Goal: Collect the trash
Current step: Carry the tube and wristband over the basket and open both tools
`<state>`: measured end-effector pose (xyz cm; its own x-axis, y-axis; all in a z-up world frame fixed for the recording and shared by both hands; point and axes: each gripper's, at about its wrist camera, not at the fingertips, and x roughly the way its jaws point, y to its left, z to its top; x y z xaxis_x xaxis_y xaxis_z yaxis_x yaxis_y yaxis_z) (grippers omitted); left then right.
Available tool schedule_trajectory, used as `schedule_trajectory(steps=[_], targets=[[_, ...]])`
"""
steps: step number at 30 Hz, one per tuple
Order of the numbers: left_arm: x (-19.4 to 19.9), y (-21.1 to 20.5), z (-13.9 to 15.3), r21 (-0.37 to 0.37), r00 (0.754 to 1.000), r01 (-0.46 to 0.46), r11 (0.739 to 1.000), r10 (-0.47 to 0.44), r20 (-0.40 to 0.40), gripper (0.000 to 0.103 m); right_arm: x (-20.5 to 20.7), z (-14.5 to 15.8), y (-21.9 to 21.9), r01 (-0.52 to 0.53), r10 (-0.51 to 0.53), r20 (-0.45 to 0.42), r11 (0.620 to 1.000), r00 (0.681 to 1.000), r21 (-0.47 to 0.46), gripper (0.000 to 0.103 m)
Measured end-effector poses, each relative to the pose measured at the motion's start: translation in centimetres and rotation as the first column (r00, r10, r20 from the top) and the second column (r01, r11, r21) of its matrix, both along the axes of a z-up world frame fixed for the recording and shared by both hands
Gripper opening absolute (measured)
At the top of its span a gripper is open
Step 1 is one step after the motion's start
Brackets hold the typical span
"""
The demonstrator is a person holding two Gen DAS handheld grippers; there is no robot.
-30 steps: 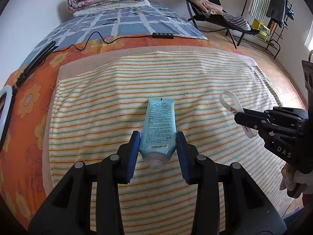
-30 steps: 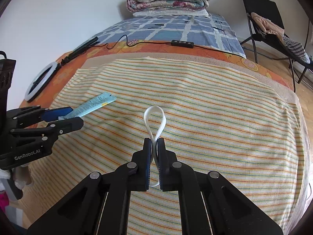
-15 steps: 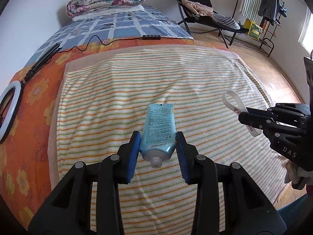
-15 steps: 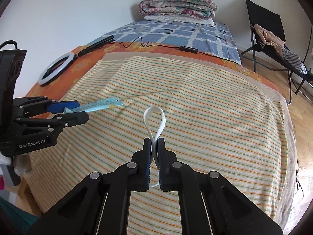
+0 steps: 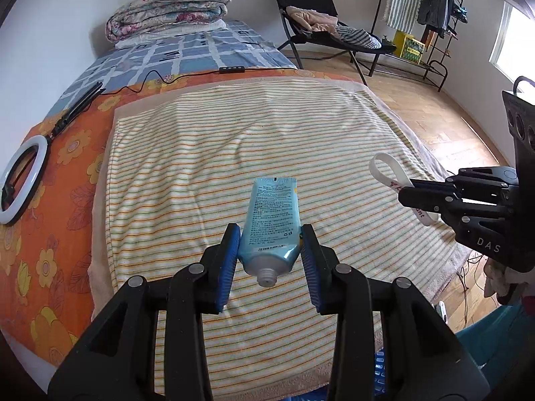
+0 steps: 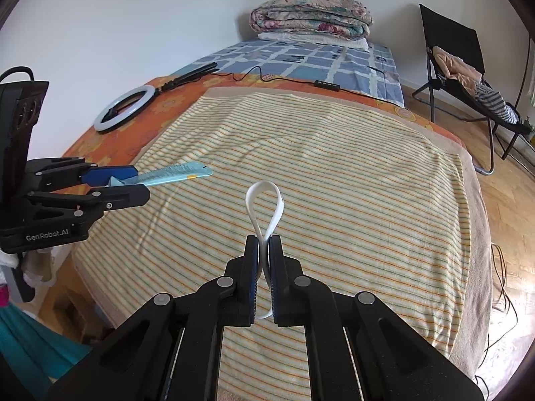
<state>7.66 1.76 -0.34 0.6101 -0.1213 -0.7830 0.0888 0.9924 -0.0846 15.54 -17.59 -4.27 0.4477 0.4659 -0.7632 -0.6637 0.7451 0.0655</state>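
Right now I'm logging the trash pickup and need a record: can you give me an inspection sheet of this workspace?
Surface: bed with striped towel over orange floral sheet; no trash seen lying on it.
Job's things: blue tube, cap missing; white looped strip.
Clutter: ring light, folded quilt.
Grippers: left gripper shut on the tube; right gripper shut on the strip; both held above the towel.
Cables: black cable with inline remote across the bed; cords on the floor.
Surroundings: folding chair with clothes, clothes rack, wooden floor.
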Motion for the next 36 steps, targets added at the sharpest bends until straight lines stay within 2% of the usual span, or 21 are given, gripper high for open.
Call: schedule_trajectory(steps=[10,20,29,36], targets=[[-7.5,-3.2,0.9,0.022,0.999,0.034,0.999,-0.034,0.020,0.037,-6.1,0.6,-3.2,-0.011,0.011,-0.011,1.000,1.000,0.013,0.005],[-13.9,-5.8,-1.8,0.008,0.998,0.064,0.998,-0.063,-0.028,0.037,-12.4,-1.7,-5.9,-0.034,0.034,-0.051,0.999,0.998,-0.001,0.005],[-17.2,-6.8,-3.9,-0.014,0.995,0.069,0.997,-0.070,-0.073,0.037,-15.4,-3.9,-6.9,-0.039,0.039,-0.100,0.999,0.994,0.005,0.005],[-18.3,-6.9,-5.4,-0.018,0.993,0.064,0.998,-0.066,-0.102,0.037,-16.6,-5.1,-7.3,-0.044,0.043,-0.119,0.999,0.992,-0.004,0.005]])
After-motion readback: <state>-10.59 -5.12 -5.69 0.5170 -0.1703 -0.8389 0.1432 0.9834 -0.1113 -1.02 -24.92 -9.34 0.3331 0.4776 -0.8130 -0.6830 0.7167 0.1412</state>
